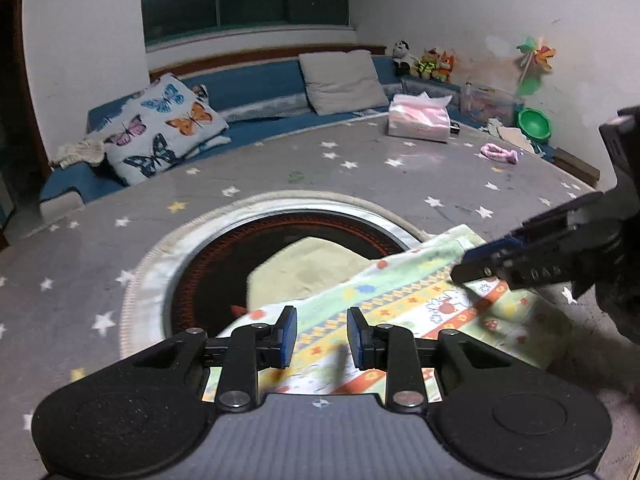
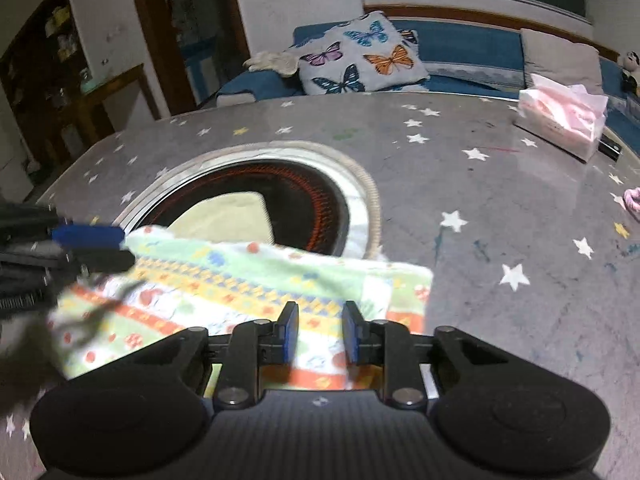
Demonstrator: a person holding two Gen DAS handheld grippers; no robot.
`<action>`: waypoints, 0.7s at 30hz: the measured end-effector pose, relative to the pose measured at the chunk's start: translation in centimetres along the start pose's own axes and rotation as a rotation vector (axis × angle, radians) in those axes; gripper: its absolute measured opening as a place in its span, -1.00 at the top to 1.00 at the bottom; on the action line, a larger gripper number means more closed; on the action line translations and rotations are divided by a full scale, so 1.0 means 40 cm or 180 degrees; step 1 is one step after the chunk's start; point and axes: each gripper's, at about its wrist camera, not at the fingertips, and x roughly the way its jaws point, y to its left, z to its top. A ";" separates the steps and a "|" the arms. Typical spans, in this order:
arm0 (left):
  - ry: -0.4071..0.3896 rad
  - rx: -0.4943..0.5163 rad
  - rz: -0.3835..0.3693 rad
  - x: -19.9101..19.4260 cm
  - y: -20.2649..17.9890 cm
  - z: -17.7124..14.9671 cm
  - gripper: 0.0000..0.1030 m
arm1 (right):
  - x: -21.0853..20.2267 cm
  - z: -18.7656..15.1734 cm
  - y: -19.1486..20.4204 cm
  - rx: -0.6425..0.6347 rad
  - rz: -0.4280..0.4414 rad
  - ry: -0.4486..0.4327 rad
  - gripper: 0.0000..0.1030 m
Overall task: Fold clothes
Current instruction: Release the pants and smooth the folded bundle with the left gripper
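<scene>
My left gripper and right gripper hang spread over the cloth, pinching nothing; only the left view shows the green bowl.

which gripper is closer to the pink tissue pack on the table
Right. The right gripper hovers over the patterned cloth's end on the side of the tissue pack; the left gripper is at the cloth's opposite end, farther away.
</scene>
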 end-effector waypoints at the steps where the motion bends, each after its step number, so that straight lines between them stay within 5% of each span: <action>1: 0.0034 -0.0022 -0.0002 0.013 0.000 -0.002 0.42 | 0.003 0.003 -0.005 0.0003 -0.0027 -0.0030 0.63; 4: 0.0125 -0.0087 0.0034 0.049 0.012 -0.013 0.44 | 0.019 0.011 -0.008 -0.0042 -0.0121 -0.0080 0.77; 10: 0.0143 -0.0191 0.0062 0.068 0.037 -0.029 0.45 | 0.032 0.034 0.026 -0.0234 -0.0285 -0.0170 0.74; 15: 0.0134 -0.0210 0.0051 0.071 0.044 -0.031 0.44 | 0.048 0.051 0.086 -0.0379 0.0007 -0.0138 0.75; 21: 0.0076 -0.0223 0.0022 0.061 0.056 -0.033 0.43 | 0.115 0.066 0.101 -0.0265 0.0035 0.0009 0.67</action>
